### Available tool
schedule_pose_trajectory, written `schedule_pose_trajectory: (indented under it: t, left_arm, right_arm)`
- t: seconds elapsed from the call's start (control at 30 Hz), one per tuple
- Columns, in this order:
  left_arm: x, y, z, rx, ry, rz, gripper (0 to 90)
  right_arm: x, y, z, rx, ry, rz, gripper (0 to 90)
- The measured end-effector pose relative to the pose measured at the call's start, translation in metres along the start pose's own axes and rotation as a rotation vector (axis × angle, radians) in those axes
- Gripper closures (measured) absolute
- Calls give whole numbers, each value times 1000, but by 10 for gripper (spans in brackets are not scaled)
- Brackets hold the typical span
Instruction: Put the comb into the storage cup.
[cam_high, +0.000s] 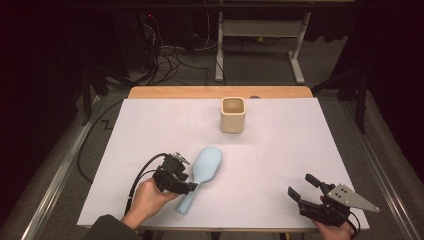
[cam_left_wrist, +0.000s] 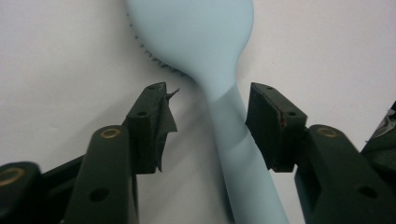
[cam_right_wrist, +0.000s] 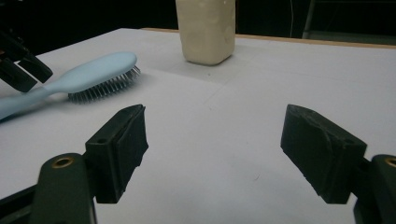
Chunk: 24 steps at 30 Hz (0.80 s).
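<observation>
Your left gripper (cam_high: 188, 186) sits low over the white table sheet (cam_high: 280, 160) near the front left, and its jaws stand apart on either side of the handle of the pale blue plastic hairbrush (cam_high: 202, 172). In the left gripper view the handle (cam_left_wrist: 243, 154) runs up between the two black pads (cam_left_wrist: 268, 123): the pad at the right of that view lies just beside it, perhaps touching, while the pad at the other side stands clear with bare sheet between, so nothing is clamped. The brush lies flat with its smooth back up and its bristles down on the sheet, the oval head pointing away from you towards the table's middle and the handle end pointing back at the front edge. Your right gripper (cam_high: 306, 187) is at the front right corner, well apart from the brush, its jaws wide apart with nothing between them, aimed across the sheet. From there you look along the brush's bristled side (cam_right_wrist: 100, 86) and on to the cream square-sided ceramic cup (cam_high: 233, 115), which stands upright near the far edge, well apart from the brush and both grippers.
</observation>
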<state>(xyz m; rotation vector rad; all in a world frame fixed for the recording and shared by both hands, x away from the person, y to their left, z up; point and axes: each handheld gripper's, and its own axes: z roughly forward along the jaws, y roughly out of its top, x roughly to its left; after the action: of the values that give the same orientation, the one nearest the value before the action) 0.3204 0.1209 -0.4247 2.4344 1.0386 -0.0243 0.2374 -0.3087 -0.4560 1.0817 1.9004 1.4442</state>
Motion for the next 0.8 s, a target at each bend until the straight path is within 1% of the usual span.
schedule_pose_trajectory:
  t: [0.17, 0.4, 0.5, 0.53, 0.57, 0.6, 0.8]
  left_arm:
    - [-6, 5, 9, 33, 14, 9, 421]
    - [-7, 11, 17, 65, 35, -1, 418]
    - [-9, 13, 21, 73, 50, 3, 426]
    - [-9, 13, 22, 74, 54, 4, 437]
    - [-10, 14, 23, 75, 61, 9, 469]
    - [-11, 15, 25, 87, 73, 17, 478]
    - [-12, 17, 30, 99, 95, 27, 522]
  right_arm:
    - [0, 0, 0, 3, 4, -1, 235]
    - [0, 0, 0, 1, 5, -3, 235]
    - [0, 0, 0, 2, 6, -3, 234]
    - [0, 0, 0, 2, 6, -3, 235]
    - [0, 0, 0, 2, 6, -4, 235]
    - [0, 0, 0, 0, 6, -4, 236]
    - [0, 0, 0, -1, 5, -3, 240]
